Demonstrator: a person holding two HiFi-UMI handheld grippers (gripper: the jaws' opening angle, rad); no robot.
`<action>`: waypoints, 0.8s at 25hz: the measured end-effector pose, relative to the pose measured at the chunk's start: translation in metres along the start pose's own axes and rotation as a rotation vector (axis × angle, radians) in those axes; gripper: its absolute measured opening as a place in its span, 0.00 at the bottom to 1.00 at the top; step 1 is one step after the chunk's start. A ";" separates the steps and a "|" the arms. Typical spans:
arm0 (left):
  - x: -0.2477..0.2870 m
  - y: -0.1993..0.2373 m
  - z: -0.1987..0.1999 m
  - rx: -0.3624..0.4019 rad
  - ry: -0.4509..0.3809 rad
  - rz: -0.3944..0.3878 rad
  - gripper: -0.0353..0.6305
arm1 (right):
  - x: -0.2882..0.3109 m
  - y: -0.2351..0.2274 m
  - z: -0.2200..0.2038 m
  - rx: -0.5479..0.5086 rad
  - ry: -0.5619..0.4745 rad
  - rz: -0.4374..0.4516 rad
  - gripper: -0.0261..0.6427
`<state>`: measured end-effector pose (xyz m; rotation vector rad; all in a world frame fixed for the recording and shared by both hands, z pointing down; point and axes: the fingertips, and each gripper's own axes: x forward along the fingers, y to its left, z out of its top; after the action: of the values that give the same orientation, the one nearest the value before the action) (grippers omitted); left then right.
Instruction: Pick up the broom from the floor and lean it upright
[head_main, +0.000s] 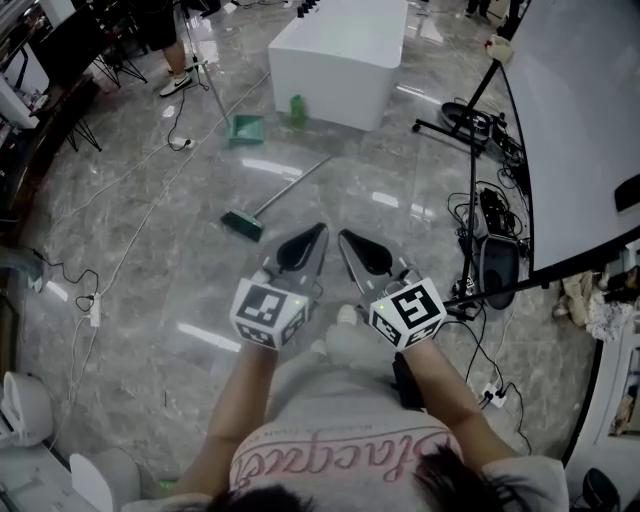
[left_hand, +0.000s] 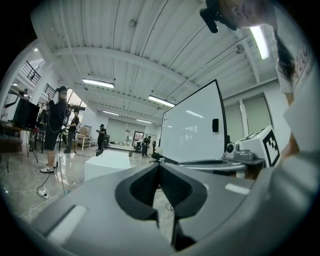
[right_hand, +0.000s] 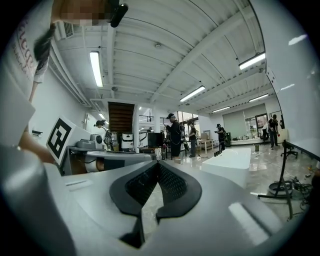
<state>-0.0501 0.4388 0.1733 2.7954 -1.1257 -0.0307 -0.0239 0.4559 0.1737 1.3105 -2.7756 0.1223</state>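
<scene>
Green-headed broom (head_main: 243, 224), grey marbled floor (head_main: 150, 250)

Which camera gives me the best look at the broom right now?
The head view: the broom lies flat on the floor, in sight from head to handle tip. Neither gripper view shows it; both look out across the room.

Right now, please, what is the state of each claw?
Left claw: closed, holding nothing.
Right claw: closed, holding nothing.
</scene>
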 end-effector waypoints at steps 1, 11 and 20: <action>0.000 0.003 0.000 0.000 0.002 0.003 0.05 | 0.003 -0.002 0.001 0.008 -0.004 -0.001 0.04; 0.015 0.032 -0.006 -0.026 0.002 0.048 0.05 | 0.029 -0.024 -0.005 0.033 0.006 0.010 0.04; 0.064 0.070 -0.007 -0.031 0.012 0.064 0.05 | 0.072 -0.070 -0.002 0.028 0.008 0.031 0.04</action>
<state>-0.0523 0.3453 0.1907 2.7277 -1.2005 -0.0244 -0.0154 0.3570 0.1859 1.2698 -2.7982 0.1689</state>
